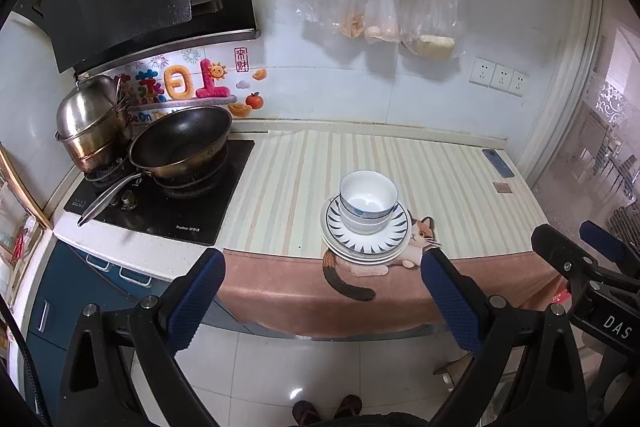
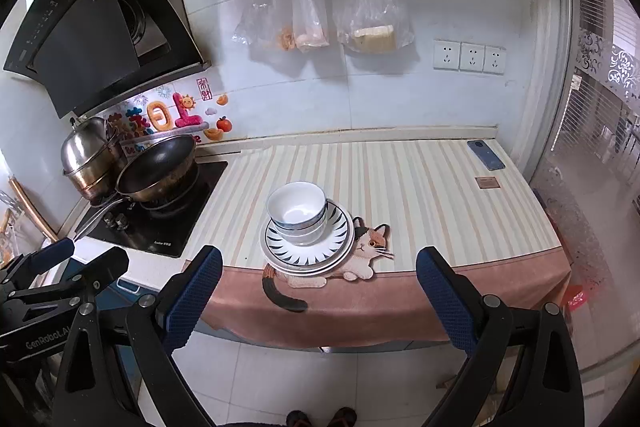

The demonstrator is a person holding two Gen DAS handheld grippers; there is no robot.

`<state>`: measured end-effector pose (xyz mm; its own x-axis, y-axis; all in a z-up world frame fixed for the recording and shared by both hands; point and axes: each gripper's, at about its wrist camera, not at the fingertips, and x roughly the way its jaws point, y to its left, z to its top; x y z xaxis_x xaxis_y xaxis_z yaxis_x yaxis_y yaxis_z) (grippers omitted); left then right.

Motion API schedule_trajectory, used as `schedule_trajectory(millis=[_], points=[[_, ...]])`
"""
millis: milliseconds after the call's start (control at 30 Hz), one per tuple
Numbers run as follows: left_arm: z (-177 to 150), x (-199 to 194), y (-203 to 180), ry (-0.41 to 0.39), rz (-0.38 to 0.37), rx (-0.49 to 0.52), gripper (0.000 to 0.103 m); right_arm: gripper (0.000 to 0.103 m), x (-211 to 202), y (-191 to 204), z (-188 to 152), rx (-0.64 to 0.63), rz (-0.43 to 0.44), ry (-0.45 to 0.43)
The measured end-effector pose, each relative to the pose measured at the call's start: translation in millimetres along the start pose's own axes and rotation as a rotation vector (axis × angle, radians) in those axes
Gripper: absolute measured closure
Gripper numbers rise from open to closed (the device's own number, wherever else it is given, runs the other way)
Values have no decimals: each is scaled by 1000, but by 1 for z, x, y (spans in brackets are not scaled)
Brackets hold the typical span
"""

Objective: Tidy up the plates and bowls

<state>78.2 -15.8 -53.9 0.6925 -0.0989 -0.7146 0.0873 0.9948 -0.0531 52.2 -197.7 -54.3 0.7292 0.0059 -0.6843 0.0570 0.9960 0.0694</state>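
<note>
Left wrist view: left gripper point(image 1: 322, 301) and right gripper point(image 2: 318, 297) are hanging spread wide, empty; bowls point(image 1: 367, 201) are sitting stacked on plates point(image 1: 394, 241) at twelve o'clock.

The bowls point(image 1: 368, 203) hide the middle of the plates point(image 1: 366, 243); how many plates are stacked is unclear. The bags' point(image 2: 320, 15) contents are blurred. The pot point(image 1: 94, 123) is partly behind the wok point(image 1: 182, 143).

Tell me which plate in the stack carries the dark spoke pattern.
The top plate, directly under the nested bowls. The plates beneath show only plain white rims.
</note>
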Motion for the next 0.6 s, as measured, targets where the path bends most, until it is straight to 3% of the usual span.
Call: schedule_trajectory(millis=[600], points=[[-3, -9, 15, -11, -1, 0, 2, 3, -7, 15, -6, -1, -1, -3]])
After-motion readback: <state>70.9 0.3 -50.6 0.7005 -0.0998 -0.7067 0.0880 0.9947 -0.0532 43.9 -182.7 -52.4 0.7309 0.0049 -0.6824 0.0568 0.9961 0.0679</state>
